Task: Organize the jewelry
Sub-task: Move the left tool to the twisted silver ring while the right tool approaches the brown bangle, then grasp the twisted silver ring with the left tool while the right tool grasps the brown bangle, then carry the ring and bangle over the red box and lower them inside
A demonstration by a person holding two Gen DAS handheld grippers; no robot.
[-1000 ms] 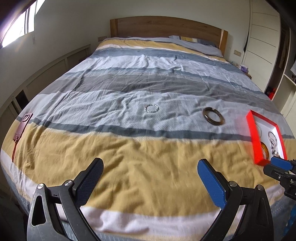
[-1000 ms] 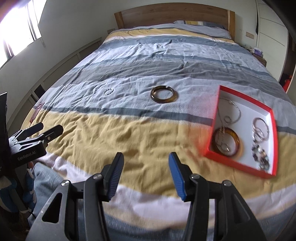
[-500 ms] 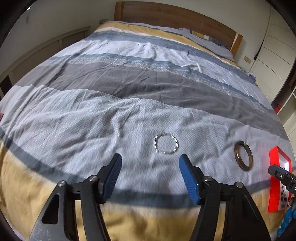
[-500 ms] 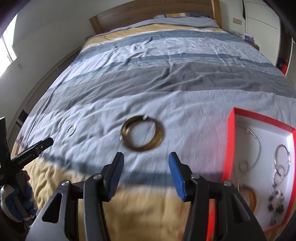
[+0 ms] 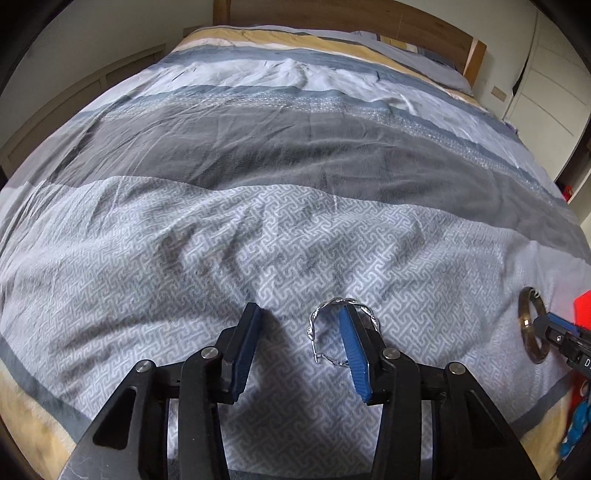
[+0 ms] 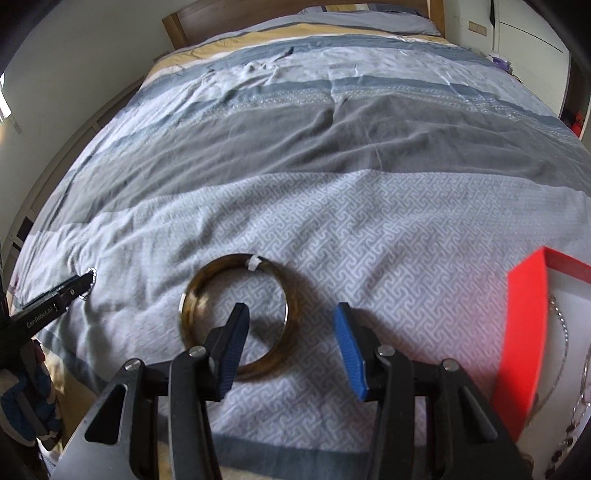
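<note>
Wide bed (image 5: 295, 229) stretches ahead, open quilt all around, red tray (image 6: 524, 332) walling the right. Left tongs (image 5: 299, 325), jaws just closing, straddle the silver bracelet's (image 5: 314, 325) near rim, unpinched. Right tongs (image 6: 291, 325), also narrowing, straddle the brown bangle's (image 6: 192, 295) right rim, gap showing.

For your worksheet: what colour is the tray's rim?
Red rim, white inside; clearest in the right wrist view.

Bedspread (image 5: 295, 229): woven cloth, matt, creased. Silver bracelet (image 5: 325, 314): twisted bright metal, shiny. Brown bangle (image 6: 236, 317): glossy, smooth, mottled like resin. Tray (image 6: 521, 347): red card rim, matt. Headboard (image 5: 369, 18): wood, satin finish. Right tongs (image 6: 291, 347): black plastic, ribbed blue pads.
</note>
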